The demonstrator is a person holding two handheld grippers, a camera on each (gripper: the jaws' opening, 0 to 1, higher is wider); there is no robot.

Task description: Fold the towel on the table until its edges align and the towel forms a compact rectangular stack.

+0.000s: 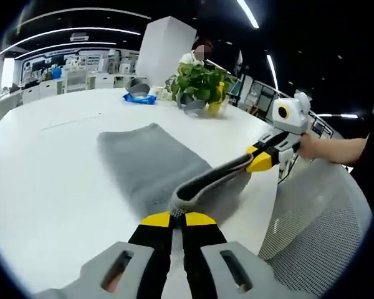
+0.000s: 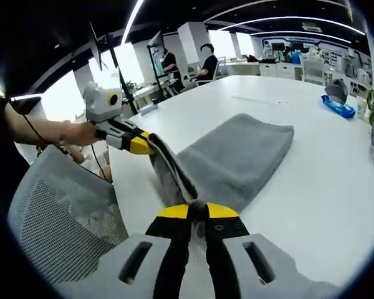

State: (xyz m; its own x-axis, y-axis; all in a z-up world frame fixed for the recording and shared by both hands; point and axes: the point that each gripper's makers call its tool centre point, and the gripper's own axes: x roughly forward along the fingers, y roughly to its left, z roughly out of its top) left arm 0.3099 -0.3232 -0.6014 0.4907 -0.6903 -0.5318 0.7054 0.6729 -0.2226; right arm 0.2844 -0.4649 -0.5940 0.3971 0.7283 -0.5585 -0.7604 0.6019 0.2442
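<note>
White and broad, the table [image 1: 43, 168] sits in a large office with strip lights on a dark ceiling, desks and shelving far behind. On it lies a grey towel [image 1: 149, 168], already doubled into a long strip that runs from the near table edge toward the middle.

In the left gripper view, the left gripper [image 1: 186, 215] has its yellow-tipped jaws pressed together on the near corner of the towel, lifting that edge off the table into a raised ridge. To the right, the right gripper [image 1: 257, 159] comes in, held by a hand [image 1: 311, 146], and its jaws pinch the other end of the same lifted edge. Far across the table stand a potted plant [image 1: 199, 81], a blue packet [image 1: 140, 98] and a dark grey object near it. A mesh chair back [image 1: 318, 212] sits at the near right, beside the table edge.

In the right gripper view, the right gripper [image 2: 198, 208] is clamped on the towel [image 2: 237, 156] edge, and the left gripper [image 2: 143, 143] enters from the left, also closed on the fabric, with a hand [image 2: 81, 132] behind it. The raised edge stretches between the two. The chair back [image 2: 62, 212] fills the near left. Seated people show in the far background.
</note>
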